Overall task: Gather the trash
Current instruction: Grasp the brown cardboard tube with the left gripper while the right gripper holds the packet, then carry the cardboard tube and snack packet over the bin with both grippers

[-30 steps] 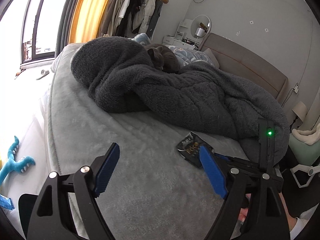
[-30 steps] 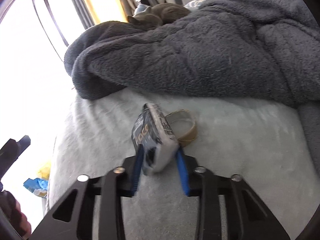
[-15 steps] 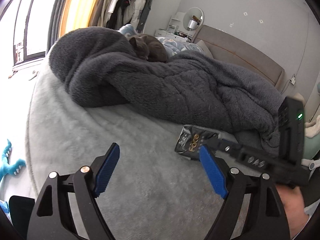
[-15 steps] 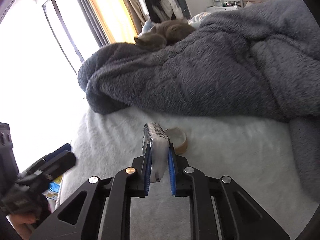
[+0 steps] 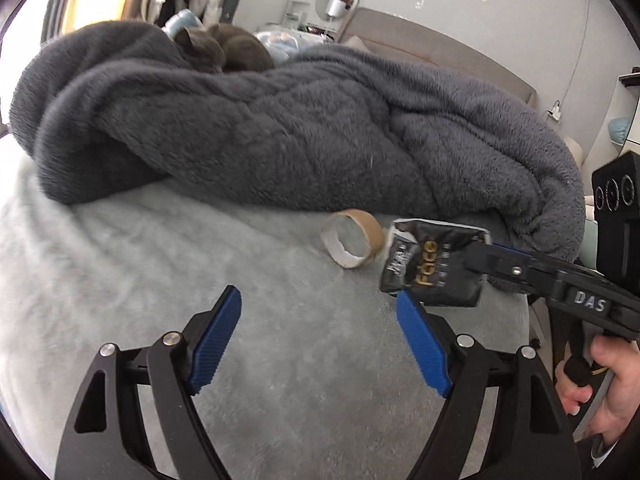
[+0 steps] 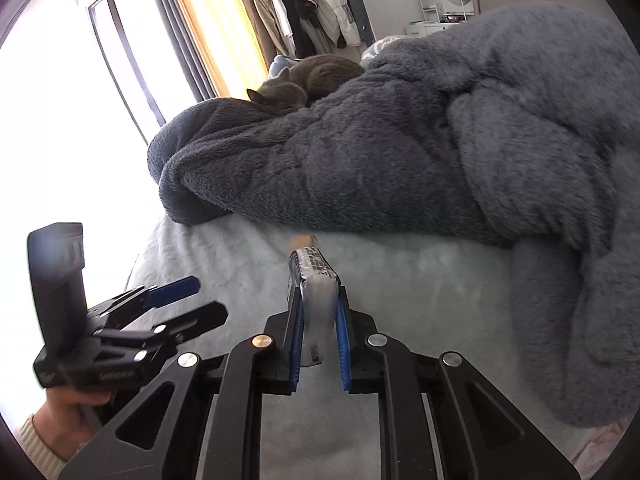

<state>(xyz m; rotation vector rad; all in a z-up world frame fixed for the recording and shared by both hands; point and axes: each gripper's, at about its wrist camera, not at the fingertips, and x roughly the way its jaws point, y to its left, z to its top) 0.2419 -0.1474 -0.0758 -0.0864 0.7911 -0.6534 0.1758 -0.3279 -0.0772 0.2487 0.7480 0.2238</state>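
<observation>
The right tongs [image 6: 318, 344] were clamped on a black snack wrapper [image 5: 434, 266], held above the pale bed [image 5: 200, 264]. The left tongs [image 5: 320, 344] stood wide, jaws closing on nothing, above the bedding. A cardboard tape ring [image 5: 352, 243] lay just beside the wrapper, below the grey blanket [image 5: 280, 132], where a cat [image 6: 308, 80] slept.

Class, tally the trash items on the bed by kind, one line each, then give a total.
Black snack packet, held in the right tongs: 1
Cardboard tape ring, lying on the grey bed cover: 1
Total: 2
</observation>
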